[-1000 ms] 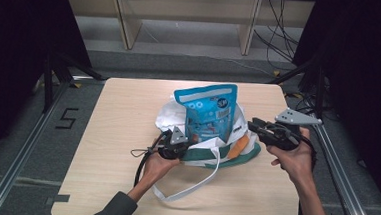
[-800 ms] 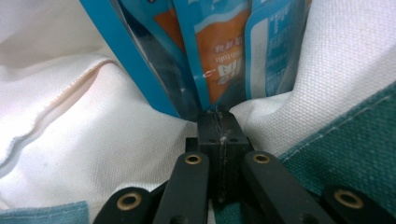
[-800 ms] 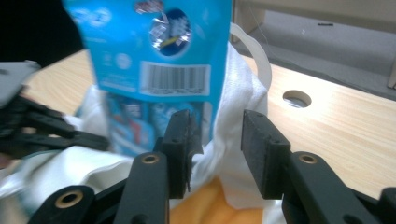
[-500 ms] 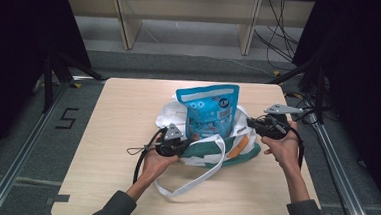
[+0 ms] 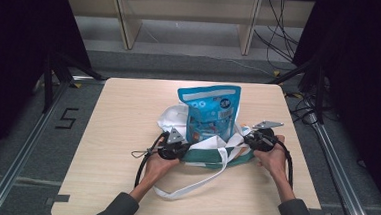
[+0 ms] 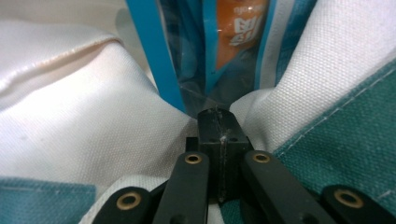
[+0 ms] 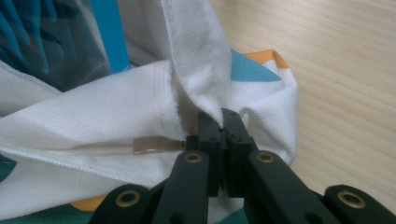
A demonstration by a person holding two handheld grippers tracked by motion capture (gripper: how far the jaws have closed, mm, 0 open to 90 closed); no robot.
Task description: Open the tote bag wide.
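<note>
Tote bag (image 5: pixel 210 154) on table (image 5: pixel 117 133), blue pouch (image 5: pixel 210 114) upright inside; left tongs (image 5: pixel 177 149) and right tongs (image 5: pixel 249 140) clamped on bag rim.

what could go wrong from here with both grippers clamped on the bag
1. The tall blue snack pouch stands only partly inside the white and green canvas tote bag; pulling the fabric unevenly could tip it onto the wooden table.
2. The right gripper pinches just a thin fold of cloth near the handle seam, so it may slip.
3. The left gripper is shut close against the pouch and could crease it.
</note>
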